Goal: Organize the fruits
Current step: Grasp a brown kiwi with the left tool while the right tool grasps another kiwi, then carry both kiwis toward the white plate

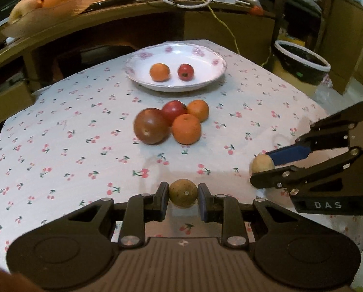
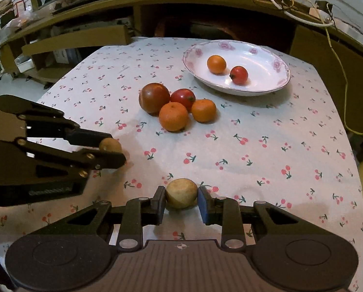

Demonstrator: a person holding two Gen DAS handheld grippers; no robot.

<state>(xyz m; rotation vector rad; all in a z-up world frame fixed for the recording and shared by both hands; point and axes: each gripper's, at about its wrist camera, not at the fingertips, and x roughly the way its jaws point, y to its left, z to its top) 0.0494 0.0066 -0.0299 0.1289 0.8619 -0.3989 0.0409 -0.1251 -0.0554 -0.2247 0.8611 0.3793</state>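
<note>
We are holding one small brown fruit in the left gripper, a paler one in the right gripper, both low over the tablecloth. Light, firm, round; we are clamping across the middle.

White letters "DAS" stand on the right gripper body.

Two grippers, each clamping a small fruit

Right gripper pinches a pale tan round fruit at six o'clock; left gripper grips a small brown round fruit at nine o'clock.
</note>
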